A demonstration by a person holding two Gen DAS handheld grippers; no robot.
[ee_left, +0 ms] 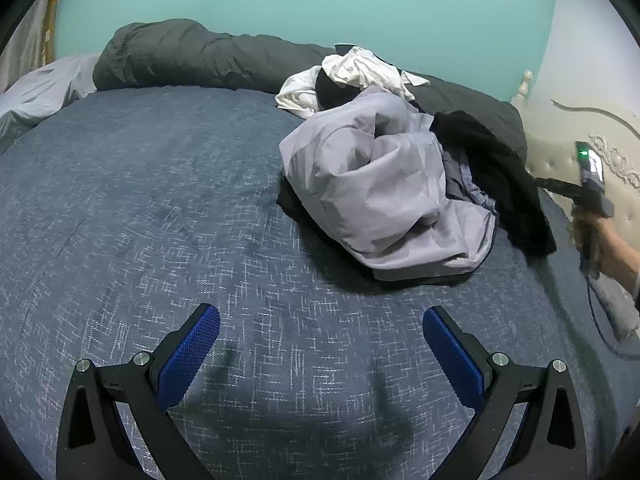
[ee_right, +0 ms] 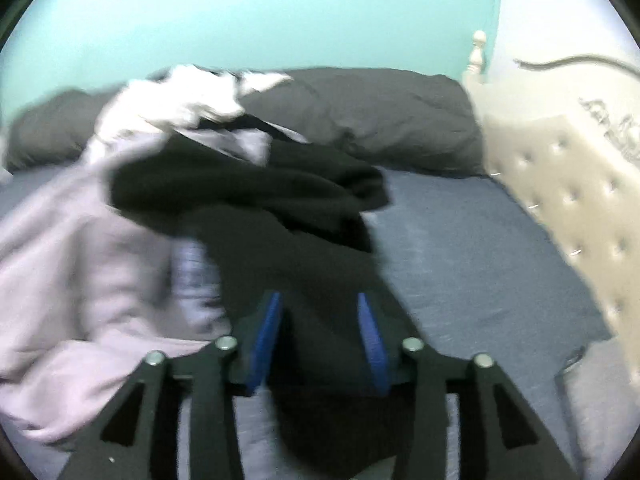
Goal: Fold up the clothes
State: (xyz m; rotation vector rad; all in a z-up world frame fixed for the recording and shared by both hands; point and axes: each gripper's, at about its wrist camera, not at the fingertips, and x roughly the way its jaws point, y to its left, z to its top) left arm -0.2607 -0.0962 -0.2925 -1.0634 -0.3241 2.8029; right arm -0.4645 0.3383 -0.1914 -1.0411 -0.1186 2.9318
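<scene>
1. Left gripper (ee_left: pixel 321 334): jaws wide apart, nothing between the blue pads (ee_left: pixel 191 356). It hangs over a bare stretch of the bed (ee_left: pixel 140 200), tilted down at the blue-grey cover.
2. Right gripper (ee_right: pixel 319 320): jaws partly apart, black garment (ee_right: pixel 280 216) lying between the pads (ee_right: pixel 266 340). The view is motion-blurred, so I cannot tell if the pads actually press on the cloth.
3. In the left wrist view the right gripper (ee_left: pixel 538 182) shows at the right edge, tip at the black garment (ee_left: pixel 496 176), held by a hand (ee_left: pixel 600 240). A green light shows on its body.
4. Clothes pile (ee_left: pixel 380 184) sits on the bed, right of centre, near the headboard (ee_left: pixel 592 160).
5. Pile make-up: lilac garment (ee_left: pixel 372 188) bunched in front, white garment (ee_left: pixel 360 68) at the back on top of a dark round lump, black garment draped on the right side, striped grey cloth (ee_left: pixel 464 184) poking out between the lilac and black.
6. Nothing in the pile is folded; all of it is crumpled.
7. Dark grey duvet (ee_left: pixel 180 56) is rolled along the far edge of the bed, against the teal wall (ee_left: pixel 300 0).
8. Pale grey pillow (ee_left: pixel 44 92) is at the far left.
9. The headboard is cream and tufted, with carved trim.
</scene>
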